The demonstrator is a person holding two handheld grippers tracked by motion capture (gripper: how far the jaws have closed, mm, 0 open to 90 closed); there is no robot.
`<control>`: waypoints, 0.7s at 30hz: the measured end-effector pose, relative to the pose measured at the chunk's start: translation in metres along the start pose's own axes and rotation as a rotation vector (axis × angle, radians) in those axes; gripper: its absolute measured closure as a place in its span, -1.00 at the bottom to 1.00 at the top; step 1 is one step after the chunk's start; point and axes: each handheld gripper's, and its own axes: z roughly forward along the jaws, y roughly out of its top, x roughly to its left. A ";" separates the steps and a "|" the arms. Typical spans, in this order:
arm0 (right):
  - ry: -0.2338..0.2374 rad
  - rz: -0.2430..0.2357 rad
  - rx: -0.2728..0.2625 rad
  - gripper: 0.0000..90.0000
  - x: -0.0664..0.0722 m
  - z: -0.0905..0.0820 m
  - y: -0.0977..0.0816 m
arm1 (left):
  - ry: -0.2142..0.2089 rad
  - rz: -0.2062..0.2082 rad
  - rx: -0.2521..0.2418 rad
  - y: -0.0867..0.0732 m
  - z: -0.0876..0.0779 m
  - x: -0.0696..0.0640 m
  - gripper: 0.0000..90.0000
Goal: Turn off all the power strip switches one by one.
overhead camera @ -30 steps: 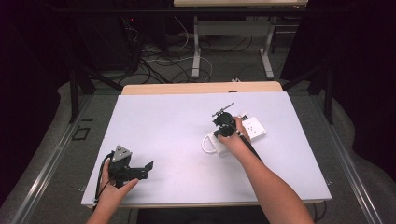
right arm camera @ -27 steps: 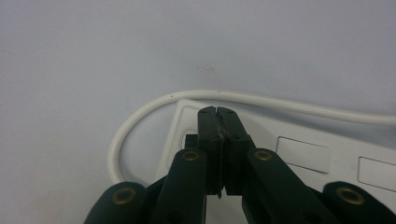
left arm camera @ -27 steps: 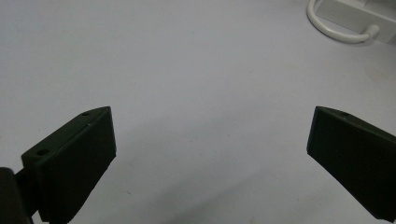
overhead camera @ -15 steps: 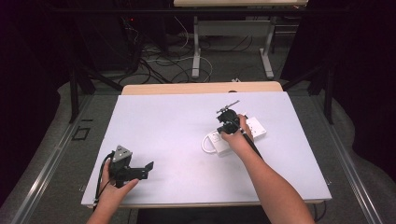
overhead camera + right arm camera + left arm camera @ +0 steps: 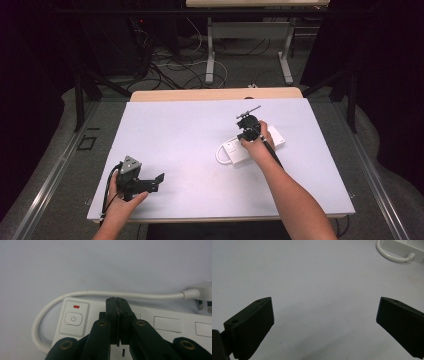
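Power strip (image 5: 140, 325), white and flat, lies on the pale surface (image 5: 190, 135) directly under the right gripper (image 5: 117, 301), whose fingers (image 5: 111, 312) are clenched tight against each other with nothing between them. Pressed together like this they make one narrow tip, which suits poking or pushing at a small spot better than grabbing; that seems to be why they are shut. The tip stands over the strip's top face, just to the side of the power button (image 5: 73, 319), which sits beside the fingers with a small red light (image 5: 76, 306) above it. Whether the tip actually touches the plastic I cannot tell. Beyond the fingertips the strip's white cord (image 5: 100, 293) loops round from the button end and runs along the far edge to its plug (image 5: 200, 293), so the cable is out of the way of any push on the button. In the high view the strip (image 5: 235, 150) lies near the middle right of the surface, under the right hand (image 5: 255, 145). The left gripper (image 5: 324, 312) rests well apart from the strip, its fingers (image 5: 253, 326) released and wide, holding nothing, with bare surface between them; it looks parked, leaving the work to the other hand.
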 end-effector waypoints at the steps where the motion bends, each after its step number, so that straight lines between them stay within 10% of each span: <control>1: -0.001 0.010 0.007 0.99 -0.001 0.000 0.000 | 0.000 0.000 0.000 0.000 0.000 0.000 -0.97; 21: -0.043 0.036 0.013 0.98 -0.013 0.003 -0.001 | 0.001 -0.005 -0.003 0.000 0.000 0.000 -0.97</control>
